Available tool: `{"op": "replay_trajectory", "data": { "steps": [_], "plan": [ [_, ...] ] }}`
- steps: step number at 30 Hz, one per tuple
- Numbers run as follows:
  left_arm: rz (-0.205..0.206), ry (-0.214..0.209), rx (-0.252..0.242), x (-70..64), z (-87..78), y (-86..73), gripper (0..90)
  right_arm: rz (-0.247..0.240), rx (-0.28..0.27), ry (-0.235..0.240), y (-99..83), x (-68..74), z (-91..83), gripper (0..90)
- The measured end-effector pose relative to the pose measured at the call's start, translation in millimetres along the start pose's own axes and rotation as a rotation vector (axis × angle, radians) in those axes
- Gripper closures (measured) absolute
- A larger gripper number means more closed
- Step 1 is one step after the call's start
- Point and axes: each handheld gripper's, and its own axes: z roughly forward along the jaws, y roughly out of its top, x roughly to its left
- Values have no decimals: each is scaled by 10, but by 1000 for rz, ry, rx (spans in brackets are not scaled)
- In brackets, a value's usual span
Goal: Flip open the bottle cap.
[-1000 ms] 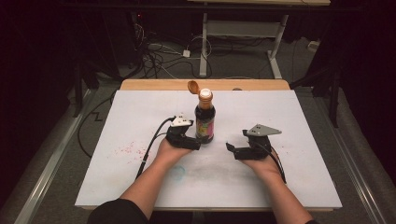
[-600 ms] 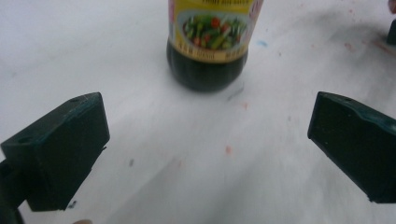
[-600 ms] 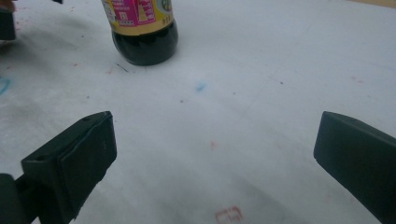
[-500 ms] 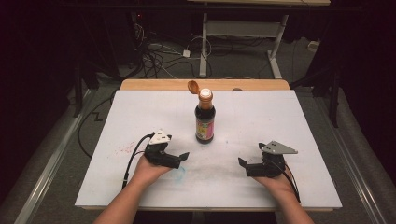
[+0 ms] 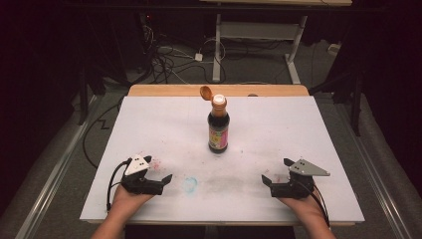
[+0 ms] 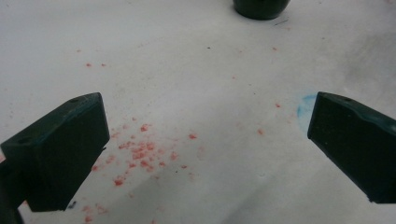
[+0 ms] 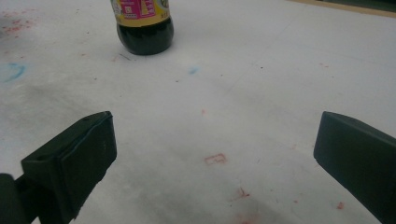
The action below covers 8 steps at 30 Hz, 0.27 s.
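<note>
We are looking at a bottle point(image 5: 218, 130) standing upright near the middle of the white table point(image 5: 298, 129), its orange flip cap point(image 5: 206, 92) hanging open to one side of the white spout. It is holding dark liquid up into the neck, with a pink and yellow label around its body. We are holding the left gripper point(image 5: 166, 181) and the right gripper point(image 5: 267, 182) low near the table's near edge, well apart from the bottle, each with jaws spread wide around nothing.
</note>
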Motion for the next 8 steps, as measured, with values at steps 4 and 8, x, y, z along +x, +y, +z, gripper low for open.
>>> {"op": "replay_trajectory", "data": {
  "steps": [4,8],
  "plan": [
    [34,21,15,-45,24,2,0,-4,-4,-5,1,-1,1,2],
    [13,8,2,-18,12,-8,0,-5,-10,-6,-3,1,-4,2]
  ]
}}
